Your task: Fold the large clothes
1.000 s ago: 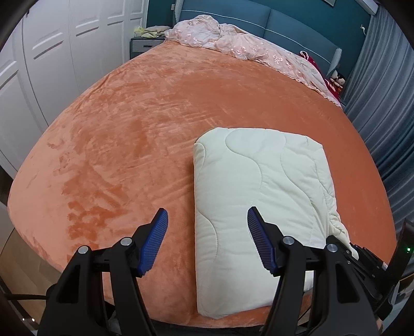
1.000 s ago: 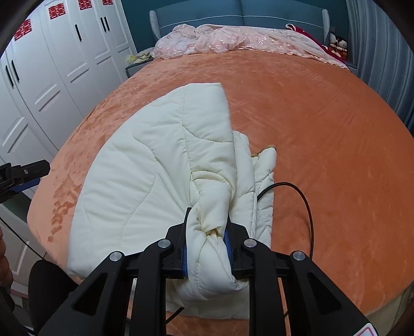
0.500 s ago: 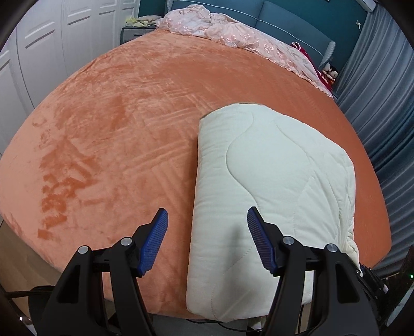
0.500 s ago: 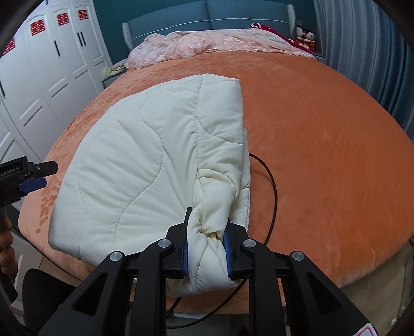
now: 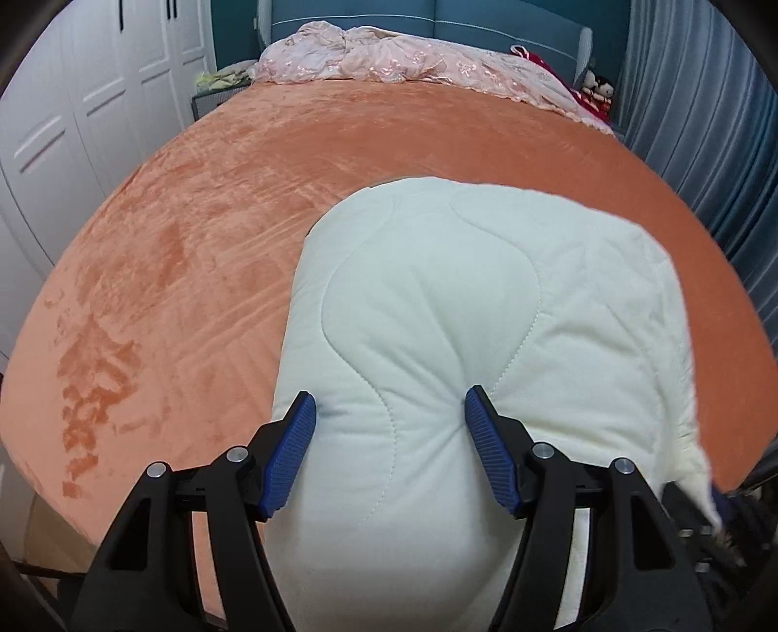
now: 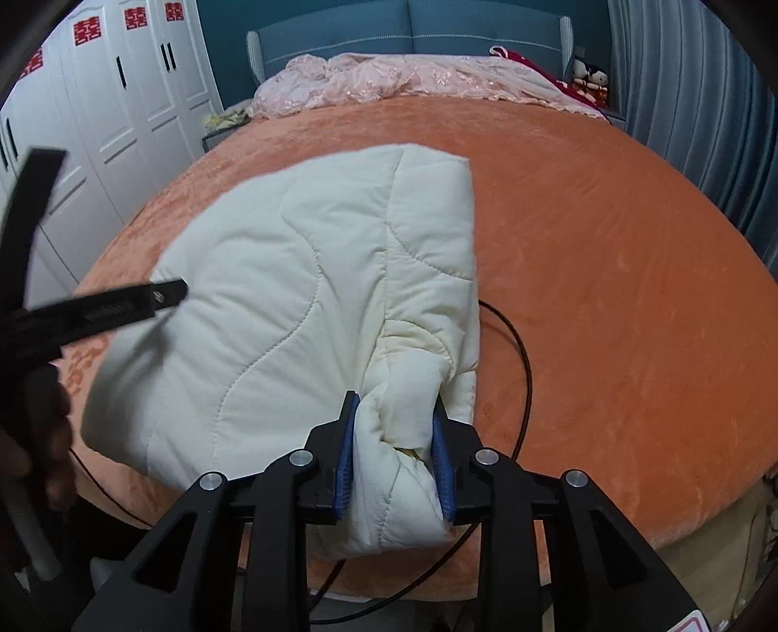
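A folded cream quilted garment (image 5: 437, 311) lies near the front edge of the orange bed (image 5: 194, 233). My left gripper (image 5: 389, 428) is open, its blue pads straddling the garment's near left part. My right gripper (image 6: 394, 437) is shut on a bunched corner of the garment (image 6: 311, 272) at its near right end and holds it slightly raised. The left gripper also shows in the right wrist view (image 6: 165, 291), over the garment's left side.
A pink embroidered bedspread (image 6: 413, 78) is heaped by the blue headboard (image 6: 413, 29). White wardrobe doors (image 6: 121, 97) stand on the left, grey curtains (image 6: 690, 97) on the right. A black cable (image 6: 520, 359) runs over the bed beside the garment.
My left gripper has moved right and forward, from beside the garment to over it. My right gripper has kept its hold and pulled the garment toward the front edge.
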A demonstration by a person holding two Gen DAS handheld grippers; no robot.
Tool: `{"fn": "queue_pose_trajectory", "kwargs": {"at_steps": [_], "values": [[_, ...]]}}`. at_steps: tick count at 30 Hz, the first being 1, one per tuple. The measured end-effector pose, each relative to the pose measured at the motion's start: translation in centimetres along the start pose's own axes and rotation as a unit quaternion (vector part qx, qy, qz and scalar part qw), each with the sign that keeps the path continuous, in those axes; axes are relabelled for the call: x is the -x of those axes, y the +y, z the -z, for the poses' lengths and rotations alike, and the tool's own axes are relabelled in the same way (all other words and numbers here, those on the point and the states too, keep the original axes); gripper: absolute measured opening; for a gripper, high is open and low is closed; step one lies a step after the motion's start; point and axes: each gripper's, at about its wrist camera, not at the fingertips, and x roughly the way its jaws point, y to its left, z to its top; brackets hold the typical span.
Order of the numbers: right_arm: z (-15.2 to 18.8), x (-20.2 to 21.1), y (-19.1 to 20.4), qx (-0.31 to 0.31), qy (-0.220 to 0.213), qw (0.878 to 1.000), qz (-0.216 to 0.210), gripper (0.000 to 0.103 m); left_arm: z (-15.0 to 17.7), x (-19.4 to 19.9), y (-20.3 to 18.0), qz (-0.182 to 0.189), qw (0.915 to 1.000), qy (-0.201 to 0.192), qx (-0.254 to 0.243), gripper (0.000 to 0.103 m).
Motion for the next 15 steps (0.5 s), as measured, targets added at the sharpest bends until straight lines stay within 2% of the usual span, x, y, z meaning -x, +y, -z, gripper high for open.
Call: {"fn": "queue_pose_trajectory", "kwargs": {"at_steps": [3,5,7,10,13,15], "values": [[-0.2,4.8,-1.9,-0.034,-0.058,0.998,-0.02,0.029,0.1,-0.8,0.4,-0.003,1.0,0.002,-0.005,0.064],[-0.3,8.7,-3.8,-0.054,-0.101,0.993,0.002,0.029,0.0,-0.8,0.9,0.002,1.0,0.005,-0.001,0.065],[-0.3,13.6,-6.2,-0.073,-0.151,0.985,0.044,0.028,0.0,-0.7,1.3,0.005,0.9999,0.008,0.007,0.066],[0.6,23.0,-9.9,-0.09,-0.231,0.961,0.121,0.028,0.1,-0.7,1.6,0.007,0.9997,0.012,0.021,0.067],[2.7,33.6,-12.5,-0.111,-0.318,0.923,0.185,0.029,0.2,-0.4,1.6,0.006,0.9995,0.014,0.028,0.067],[3.6,38.2,-12.7,-0.111,-0.346,0.905,0.22,0.031,0.3,-0.1,1.5,0.003,0.9993,0.014,0.034,0.066]]}}
